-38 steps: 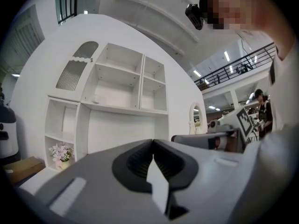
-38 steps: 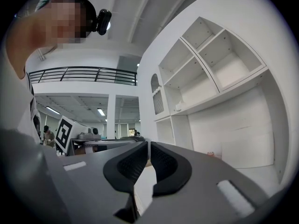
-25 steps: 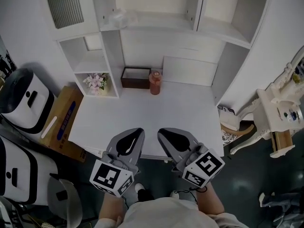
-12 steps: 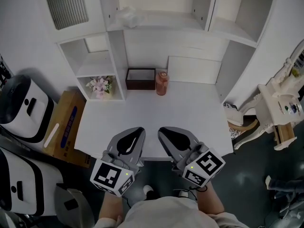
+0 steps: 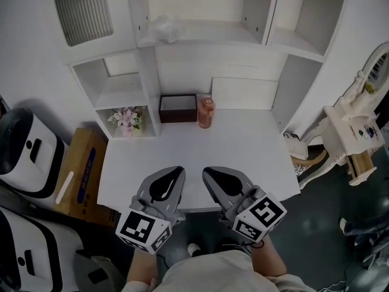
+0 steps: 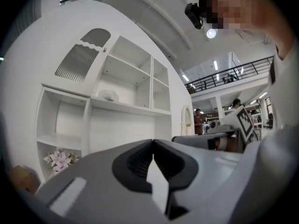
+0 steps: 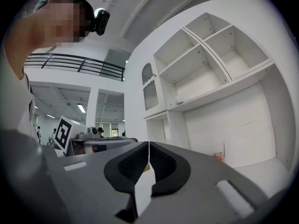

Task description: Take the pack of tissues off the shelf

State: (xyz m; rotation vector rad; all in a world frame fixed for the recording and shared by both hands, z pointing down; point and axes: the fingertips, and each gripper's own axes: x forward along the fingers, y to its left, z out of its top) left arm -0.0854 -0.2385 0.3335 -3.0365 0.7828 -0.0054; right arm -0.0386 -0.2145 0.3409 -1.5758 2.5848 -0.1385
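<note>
The pack of tissues point(image 5: 165, 27), white and crumpled-looking, lies on the upper shelf of the white shelf unit, left of its middle. It shows small in the left gripper view point(image 6: 108, 95) and in the right gripper view point(image 7: 181, 98). My left gripper point(image 5: 179, 170) and right gripper point(image 5: 206, 171) hover side by side over the front edge of the white desk point(image 5: 243, 157), far below and in front of the pack. Both point level at the shelves. The left gripper point(image 6: 153, 142) and the right gripper point(image 7: 148, 143) are shut, their jaws meeting with nothing between them.
On the desk's back stand a dark brown open box point(image 5: 177, 107) and a reddish jar point(image 5: 206, 112). Pink flowers point(image 5: 126, 119) sit in a low cubby on the left. A cardboard box point(image 5: 79, 175) and white appliances point(image 5: 27, 151) stand left of the desk, white ornate furniture point(image 5: 358, 139) to the right.
Both grippers have moved a little forward towards the shelf unit, side by side and still shut. The desk and shelves now sit slightly nearer in the head view.
</note>
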